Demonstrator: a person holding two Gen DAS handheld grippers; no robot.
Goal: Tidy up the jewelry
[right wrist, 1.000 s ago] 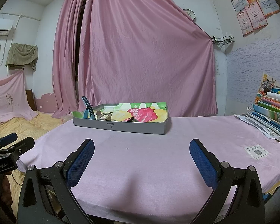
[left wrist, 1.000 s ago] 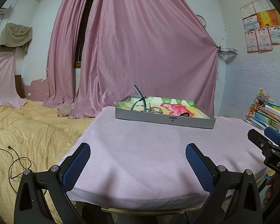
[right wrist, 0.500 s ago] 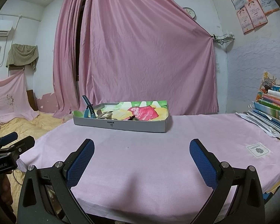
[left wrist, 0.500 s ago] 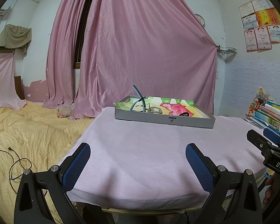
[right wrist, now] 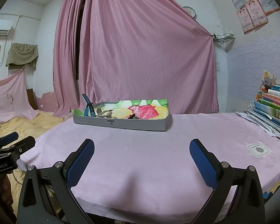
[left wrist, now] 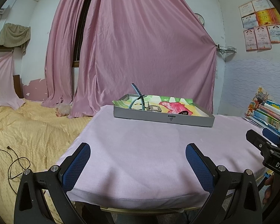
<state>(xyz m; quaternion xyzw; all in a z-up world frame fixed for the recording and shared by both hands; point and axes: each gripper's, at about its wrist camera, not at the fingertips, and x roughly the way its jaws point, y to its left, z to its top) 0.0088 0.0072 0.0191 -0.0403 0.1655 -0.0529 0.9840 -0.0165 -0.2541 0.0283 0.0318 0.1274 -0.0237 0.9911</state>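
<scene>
You had a wide bare stretch of pink-covered counter [right wrist: 140, 149] ahead of both sets of jaws, nothing lying on it up to the grey tray [right wrist: 121, 124] at the far side. A blue strap [right wrist: 86, 100] stuck up above the tray's left end. Stacked books [right wrist: 270, 112] crowded your right edge. The curtain [right wrist: 149, 56] hung close behind the tray.

A matt pink cloth [left wrist: 149, 149] covers the table at the frame's centre, smooth with soft creases. The grey cardboard tray [left wrist: 164, 118] looks matt, lined with glossy coloured paper [right wrist: 140, 110]. The left gripper [left wrist: 138, 160] has textured blue rubbery pads [left wrist: 76, 166] on matt black plastic.
</scene>
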